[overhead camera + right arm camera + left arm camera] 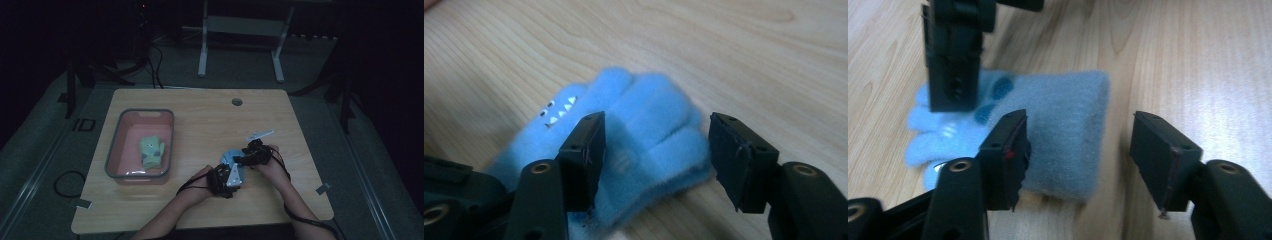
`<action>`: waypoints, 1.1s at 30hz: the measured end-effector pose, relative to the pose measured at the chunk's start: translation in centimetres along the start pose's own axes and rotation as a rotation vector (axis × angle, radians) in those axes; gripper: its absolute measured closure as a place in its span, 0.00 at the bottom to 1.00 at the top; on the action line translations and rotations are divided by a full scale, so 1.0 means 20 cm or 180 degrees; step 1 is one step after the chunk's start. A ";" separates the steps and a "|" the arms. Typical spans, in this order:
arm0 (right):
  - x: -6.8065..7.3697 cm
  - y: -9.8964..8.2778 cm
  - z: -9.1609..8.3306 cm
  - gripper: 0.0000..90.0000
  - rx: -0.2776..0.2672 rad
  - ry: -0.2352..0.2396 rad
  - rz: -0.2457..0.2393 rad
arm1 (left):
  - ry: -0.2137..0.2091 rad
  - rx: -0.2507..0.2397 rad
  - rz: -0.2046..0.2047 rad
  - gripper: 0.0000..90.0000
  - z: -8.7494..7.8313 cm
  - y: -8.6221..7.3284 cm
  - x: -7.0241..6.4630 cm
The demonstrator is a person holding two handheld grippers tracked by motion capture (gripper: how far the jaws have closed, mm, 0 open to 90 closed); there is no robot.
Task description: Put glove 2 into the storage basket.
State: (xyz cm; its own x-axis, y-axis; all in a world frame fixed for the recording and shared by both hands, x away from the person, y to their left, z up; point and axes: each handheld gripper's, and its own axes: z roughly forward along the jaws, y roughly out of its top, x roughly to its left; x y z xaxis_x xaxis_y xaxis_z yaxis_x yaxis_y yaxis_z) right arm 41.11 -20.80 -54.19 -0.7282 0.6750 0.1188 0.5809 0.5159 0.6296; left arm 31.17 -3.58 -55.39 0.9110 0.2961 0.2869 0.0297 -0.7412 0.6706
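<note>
Where the two grippers meet at about 5 o'clock on the pale wooden desk point(200, 125), a fuzzy light-blue knit glove point(231, 156) lies flat between them. Left gripper point(1080, 150) fingers released, straddling the glove's cuff edge; right gripper point(656, 150) fingers likewise released, astride its finger end. At 9 o'clock, a grey-rimmed pink plastic tub point(114, 145) holds a yellow-green glove point(151, 151).

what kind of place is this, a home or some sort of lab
Probably a lab or recording room rather than a home: a bare wooden table with a cable hole, cables trailing over grey carpet, and another metal-legged desk in the dim background.
</note>
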 end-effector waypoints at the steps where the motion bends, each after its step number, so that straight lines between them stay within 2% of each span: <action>1: 0.00 0.00 0.01 0.45 0.0008 0.0000 -0.0006 | 0.0013 0.0028 0.0015 0.52 0.01 0.00 0.00; 4: 0.01 -0.01 0.01 0.45 0.0009 -0.0006 -0.0057 | 0.0110 0.0070 0.0021 0.61 0.01 -0.01 0.00; 7: 0.01 -0.02 0.01 0.45 0.0020 -0.0026 -0.0071 | 0.0105 0.0069 -0.0013 0.66 0.01 -0.01 0.01; 9: 0.00 -0.02 0.02 0.39 0.0043 -0.0113 -0.0058 | 0.0106 0.0086 -0.0016 0.68 0.02 -0.01 0.01; 12: 0.00 -0.02 0.03 0.42 -0.0005 -0.0049 -0.0071 | 0.0065 0.0079 -0.0059 0.72 0.01 -0.01 0.02; 15: 0.02 -0.01 0.03 0.56 0.0042 0.0021 -0.0073 | 0.0046 0.0081 -0.0084 0.76 0.01 -0.01 0.04; 16: 0.03 -0.01 0.03 0.65 0.0040 0.0039 -0.0081 | 0.0044 0.0086 -0.0081 0.77 0.01 -0.01 0.04; 17: 0.03 -0.01 0.03 0.76 0.0067 0.0144 -0.0063 | 0.0037 0.0086 -0.0084 0.79 0.00 -0.01 0.04; 18: 0.03 -0.01 0.03 0.79 0.0090 0.0205 -0.0007 | 0.0041 0.0083 -0.0087 0.80 0.00 0.00 0.04; 19: 0.04 0.00 0.03 0.83 0.0098 0.0187 -0.0021 | 0.0030 0.0084 -0.0100 0.81 0.00 0.00 0.04; 21: 0.06 0.01 0.03 0.85 0.0086 0.0181 -0.0058 | -0.0043 0.0103 -0.0135 0.82 -0.01 0.00 0.06; 24: 0.07 0.01 0.01 0.88 0.0005 0.0173 -0.0127 | -0.0063 0.0113 -0.0128 0.83 -0.03 0.00 0.07; 27: 0.09 0.03 -0.01 0.89 -0.0012 0.0207 -0.0205 | -0.0024 0.0127 -0.0088 0.83 -0.05 0.00 0.06; 31: 0.11 0.06 -0.05 0.90 -0.0088 0.0230 -0.0202 | 0.0026 0.0129 -0.0080 0.84 -0.10 0.02 0.06; 33: 0.12 0.07 -0.06 0.91 -0.0073 0.0262 -0.0196 | 0.0026 0.0134 -0.0063 0.84 -0.12 0.03 0.07</action>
State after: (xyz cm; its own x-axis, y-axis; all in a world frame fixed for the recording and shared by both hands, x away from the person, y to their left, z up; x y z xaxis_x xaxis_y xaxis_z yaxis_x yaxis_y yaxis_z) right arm 39.78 -19.15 -52.13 -0.7902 0.5963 0.1414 0.5263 0.5421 0.6551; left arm 31.51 -2.11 -53.00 0.9067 0.3157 0.2797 0.0650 -0.7598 0.6469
